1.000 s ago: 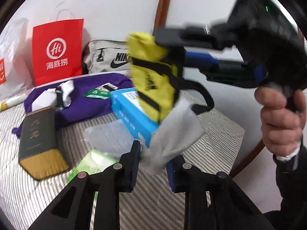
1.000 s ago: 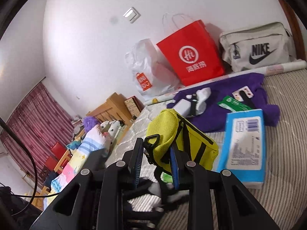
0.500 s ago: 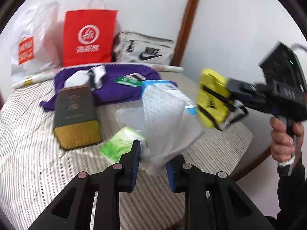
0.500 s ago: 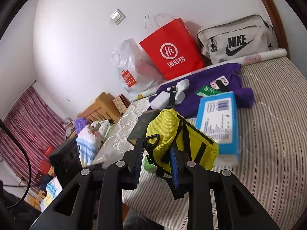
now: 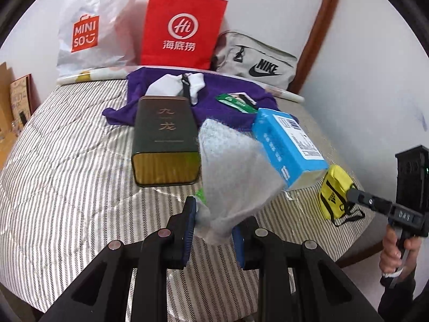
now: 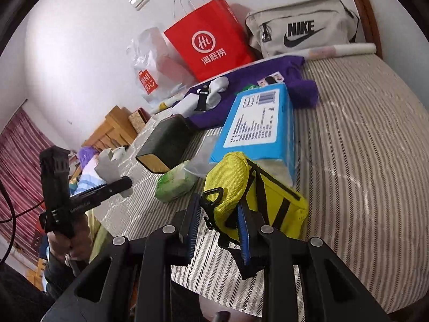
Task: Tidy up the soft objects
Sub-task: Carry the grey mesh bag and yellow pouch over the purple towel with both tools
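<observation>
Grey fibrous cloth (image 5: pixel 230 171), pinched by left tongs (image 5: pixel 214 230), hides green packet; right tongs (image 6: pixel 217 230) pinch yellow fabric pouch (image 6: pixel 241 185).

Far on your bed, the white plastic bag (image 5: pixel 91 26) reads "MINISO". The red paper bag (image 5: pixel 182 29) beside it shows "Hi" in a circle above "海底捞". The grey pouch (image 6: pixel 303 30) to the right says "NIKE". The dark tin (image 5: pixel 165 139) carries gold "九龙". Your right claw's arm (image 5: pixel 396 213) reads "DAS".

Both hand-held grippers (image 5: pixel 214 228) (image 6: pixel 218 232) clamped, raised apart.
</observation>
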The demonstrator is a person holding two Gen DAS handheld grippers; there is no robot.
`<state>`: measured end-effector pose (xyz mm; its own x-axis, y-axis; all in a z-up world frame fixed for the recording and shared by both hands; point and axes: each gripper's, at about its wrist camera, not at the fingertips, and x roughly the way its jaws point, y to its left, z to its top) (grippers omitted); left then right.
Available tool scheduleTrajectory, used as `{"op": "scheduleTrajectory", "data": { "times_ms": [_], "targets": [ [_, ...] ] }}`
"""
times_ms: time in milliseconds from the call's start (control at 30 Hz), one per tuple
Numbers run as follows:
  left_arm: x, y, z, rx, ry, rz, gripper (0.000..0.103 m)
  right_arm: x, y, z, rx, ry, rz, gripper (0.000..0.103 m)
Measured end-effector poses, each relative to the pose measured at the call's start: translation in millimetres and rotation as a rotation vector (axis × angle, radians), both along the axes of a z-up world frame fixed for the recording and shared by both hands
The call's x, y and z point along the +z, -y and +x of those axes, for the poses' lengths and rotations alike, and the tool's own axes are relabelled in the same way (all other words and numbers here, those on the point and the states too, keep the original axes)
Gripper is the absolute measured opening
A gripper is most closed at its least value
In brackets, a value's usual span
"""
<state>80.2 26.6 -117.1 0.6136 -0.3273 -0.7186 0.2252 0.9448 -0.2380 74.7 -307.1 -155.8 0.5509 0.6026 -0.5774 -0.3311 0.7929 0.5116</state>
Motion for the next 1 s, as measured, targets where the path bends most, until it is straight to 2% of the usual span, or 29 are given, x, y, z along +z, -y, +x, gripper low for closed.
{"op": "scheduleTrajectory", "data": {
  "times_ms": [200,500,700,1000],
  "targets": [
    [13.9,4.2,13.1,0.009,-0.018,0.007,0.024,14.1,-4.5,0.2,0.043,0.021,0.010,0.026],
    [37.6,0.2,39.7,0.027,-0.021,-0.019,0.024,65.6,-10.1,-2.4,0.124,0.105,0.024,0.026],
    [49.2,-5.1,61.3,0.067,-0.035,0.025,0.024,103.0,-10.7,17.3,0.073,0.197,-0.061,0.026],
    [68.8,-13.1,97.9,0.098,-0.037,0.037,0.024,119.5,-20.4,81.4,-0.030,0.197,-0.155,0.026]
  ]
}}
